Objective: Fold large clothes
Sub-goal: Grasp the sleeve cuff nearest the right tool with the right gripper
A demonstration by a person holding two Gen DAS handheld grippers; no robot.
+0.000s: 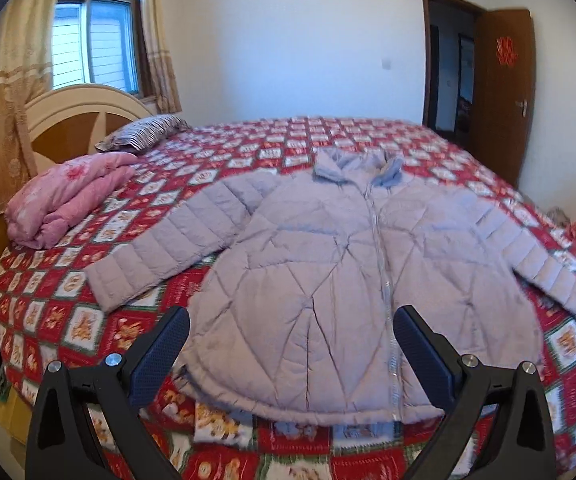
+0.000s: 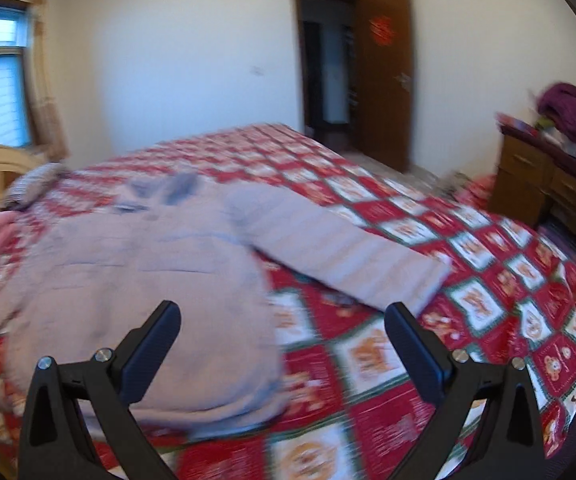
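1. Lilac quilted puffer jacket [image 1: 327, 264] lies front up and zipped on the bed [image 1: 248, 140], collar toward the far wall, both sleeves spread outward, hem near the closer edge of the bed.
2. Left gripper [image 1: 289, 340] hangs over the jacket's hem, its jaws spread wide and holding nothing; the hem's middle shows between them, while its lower corners are partly covered by the black finger arms.
3. Right gripper [image 2: 282, 336] hovers above the jacket's right side, jaws likewise spread wide and empty; between them are the jacket's edge and the red patchwork bedspread [image 2: 487, 280].
4. Right wrist view is motion-blurred, so the jacket's stitching and collar are hard to make out there, and its left sleeve is cut off at the frame's edge.
5. In the left wrist view the cuff of the right sleeve runs close to the fisheye's rim.
6. Folded pink quilt [image 1: 68, 204] and a striped pillow [image 1: 144, 134] rest near the headboard [image 1: 84, 108], well apart from the jacket.
7. Wooden dresser [image 2: 547, 184] piled with blurred purple cloth stands beside the bed; a brown door [image 1: 499, 92] is open.
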